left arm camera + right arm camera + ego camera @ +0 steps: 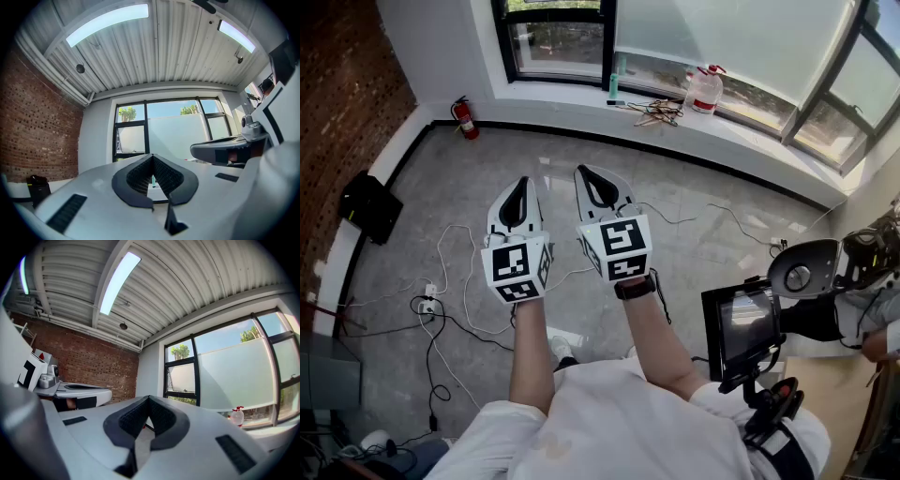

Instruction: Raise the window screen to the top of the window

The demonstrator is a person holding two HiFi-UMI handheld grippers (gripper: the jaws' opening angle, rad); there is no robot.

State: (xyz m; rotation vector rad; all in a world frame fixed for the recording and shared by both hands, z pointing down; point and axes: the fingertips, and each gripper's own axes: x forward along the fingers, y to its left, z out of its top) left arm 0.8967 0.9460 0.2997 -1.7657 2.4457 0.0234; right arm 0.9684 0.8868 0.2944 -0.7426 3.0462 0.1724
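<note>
Two grippers of mine reach out side by side over the grey floor (pixel 459 197) in the head view, the left gripper (pixel 522 183) and right gripper (pixel 581 173) aimed at the window sill (pixel 581 98), with the pale window screen (pixel 722 37) hanging above the sill's right half. In the left gripper view my jaws are pressed together on nothing, and the window screen (pixel 180 133) covers the middle pane's lower part, sky above it. In the right gripper view the jaws likewise meet empty, the window screen (pixel 234 376) ahead on the right, with a spray bottle (pixel 237 416) at its lower edge.
</note>
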